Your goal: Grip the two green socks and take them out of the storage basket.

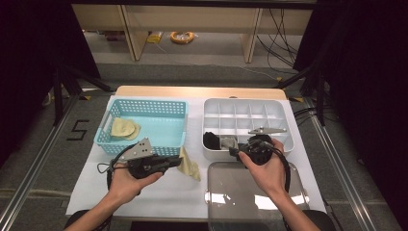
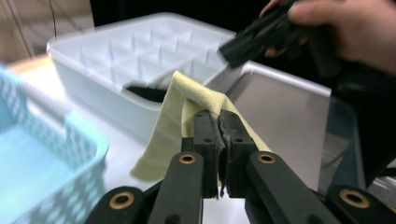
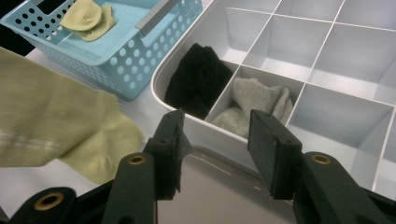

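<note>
My left gripper [image 1: 179, 161] is shut on a pale yellow sock [image 1: 189, 165], which hangs from its jaws just right of the blue basket [image 1: 107, 130]. In the left gripper view the sock [image 2: 173, 121] drapes over the closed tips [image 2: 218, 122]. My right gripper [image 1: 234, 152] stands open over the near edge of the white divided box [image 1: 287, 126]; its jaws [image 3: 215, 122] frame a grey sock [image 3: 259, 100] in one cell, with a black sock [image 3: 198, 77] in the cell to its left. Another yellow sock [image 1: 124, 128] lies in the basket.
A clear plastic lid [image 1: 255, 192] lies on the white cloth in front of the divided box. Most cells of the box hold nothing. The wooden table edge [image 1: 197, 91] runs behind both containers.
</note>
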Demonstrator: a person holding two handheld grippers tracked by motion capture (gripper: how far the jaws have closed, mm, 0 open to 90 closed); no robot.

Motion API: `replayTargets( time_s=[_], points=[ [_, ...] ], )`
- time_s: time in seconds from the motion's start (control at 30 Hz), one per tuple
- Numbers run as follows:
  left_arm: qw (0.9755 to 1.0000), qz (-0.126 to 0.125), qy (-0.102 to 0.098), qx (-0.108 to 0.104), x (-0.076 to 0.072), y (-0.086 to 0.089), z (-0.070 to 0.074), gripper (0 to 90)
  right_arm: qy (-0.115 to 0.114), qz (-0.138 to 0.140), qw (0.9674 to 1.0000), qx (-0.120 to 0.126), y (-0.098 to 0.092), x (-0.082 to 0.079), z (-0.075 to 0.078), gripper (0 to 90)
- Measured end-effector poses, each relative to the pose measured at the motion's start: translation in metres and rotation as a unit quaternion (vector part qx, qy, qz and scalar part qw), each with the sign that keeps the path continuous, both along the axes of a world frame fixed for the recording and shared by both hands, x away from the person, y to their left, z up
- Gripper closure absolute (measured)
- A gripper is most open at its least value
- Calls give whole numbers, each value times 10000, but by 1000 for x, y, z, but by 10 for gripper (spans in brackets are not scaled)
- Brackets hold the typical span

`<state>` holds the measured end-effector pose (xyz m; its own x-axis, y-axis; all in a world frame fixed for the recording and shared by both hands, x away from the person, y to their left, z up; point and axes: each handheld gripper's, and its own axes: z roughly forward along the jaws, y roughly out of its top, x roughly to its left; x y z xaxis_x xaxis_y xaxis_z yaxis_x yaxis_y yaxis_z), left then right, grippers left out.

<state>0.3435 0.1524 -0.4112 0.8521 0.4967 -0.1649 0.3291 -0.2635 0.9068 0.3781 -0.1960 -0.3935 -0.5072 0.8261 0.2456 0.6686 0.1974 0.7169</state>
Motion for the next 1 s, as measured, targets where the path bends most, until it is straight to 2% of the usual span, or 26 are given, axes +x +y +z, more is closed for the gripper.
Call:
replayTargets(
  time_s=[0.03, 0.07, 0.1, 0.13, 0.17, 0.2, 0.23, 0.27, 0.3, 0.33, 0.37, 0.4, 0.47, 0.53, 0.6, 0.67, 0.73, 0.77, 0.83, 0.87, 0.9, 0.97, 1.0],
  points=[
    [9994, 53, 219, 271, 0, 8, -4, 860, 19, -40, 10000, 30, 2, -1, 0, 566],
    [9994, 53, 219, 271, 0, 8, -4, 857, 19, -40, 10000, 30, 2, -1, 0, 566],
    [9979, 92, 334, 548, 0, 14, -7, 857, 26, -20, 10000, 27, 2, -1, 0, 566],
    [9973, 136, 360, 631, 0, 17, -9, 858, 23, 4, 10000, -36, 2, -1, 0, 566],
    [9953, 140, 541, 792, -1, 22, -11, 854, 195, -95, 9998, 4, 6, -2, 0, 566],
    [9930, 200, 650, 971, -1, 26, -12, 854, 195, -95, 9998, 4, 6, -2, 0, 566],
    [9915, 339, 739, 1018, -1, 32, -14, 855, 34, 41, 10000, -75, 5, 0, -2, 566],
    [9895, 361, 832, 1128, 0, 35, -15, 855, 50, 71, 9999, -75, 6, 0, -2, 566],
    [9855, 433, 1012, 1291, 0, 38, -16, 850, 158, 22, 9999, -59, 7, -1, -2, 566],
    [9840, 508, 1086, 1315, 1, 41, -17, 850, 158, 52, 9998, -62, 8, -1, -2, 566],
    [9807, 510, 1148, 1499, 3, 46, -17, 851, 62, 103, 9999, -86, 9, -1, -3, 566],
    [9752, 606, 1250, 1724, 5, 49, -19, 848, 190, 50, 9998, -87, 11, -2, -3, 566],
    [9720, 704, 1378, 1771, 6, 53, -22, 843, 178, 68, 9998, -93, 11, -2, -3, 566],
    [9646, 768, 1532, 2004, 9, 57, -24, 833, 235, 34, 9997, -47, 13, -3, -3, 566],
    [9601, 884, 1610, 2110, 11, 62, -25, 826, 298, -11, 9996, 17, 14, -4, -4, 566],
    [9485, 1066, 1629, 2499, 14, 67, -27, 801, 223, 53, 9997, -100, 12, -2, -4, 566],
    [9388, 1160, 1754, 2728, 14, 71, -29, 743, 193, 99, 9997, -94, 12, -2, -5, 566],
    [9348, 1237, 1720, 2851, 14, 73, -28, 729, 179, 99, 9997, -114, 12, -2, -5, 566],
    [9321, 1389, 1554, 2961, 13, 77, -26, 718, 159, 103, 9998, -51, 12, -2, -5, 566],
    [9333, 1407, 1496, 2947, 12, 78, -24, 700, 112, 129, 9998, -50, 11, -2, -5, 566],
    [9335, 1385, 1436, 2979, 12, 79, -22, 687, 336, -21, 9994, 22, 13, -4, -4, 566],
    [9466, 1317, 1280, 2648, 11, 70, -18, 653, 254, 62, 9996, -46, 13, -2, -5, 568],
    [9466, 1317, 1280, 2648, 11, 70, -18, 651, 254, 62, 9996, -46, 13, -2, -5, 568]
  ],
)
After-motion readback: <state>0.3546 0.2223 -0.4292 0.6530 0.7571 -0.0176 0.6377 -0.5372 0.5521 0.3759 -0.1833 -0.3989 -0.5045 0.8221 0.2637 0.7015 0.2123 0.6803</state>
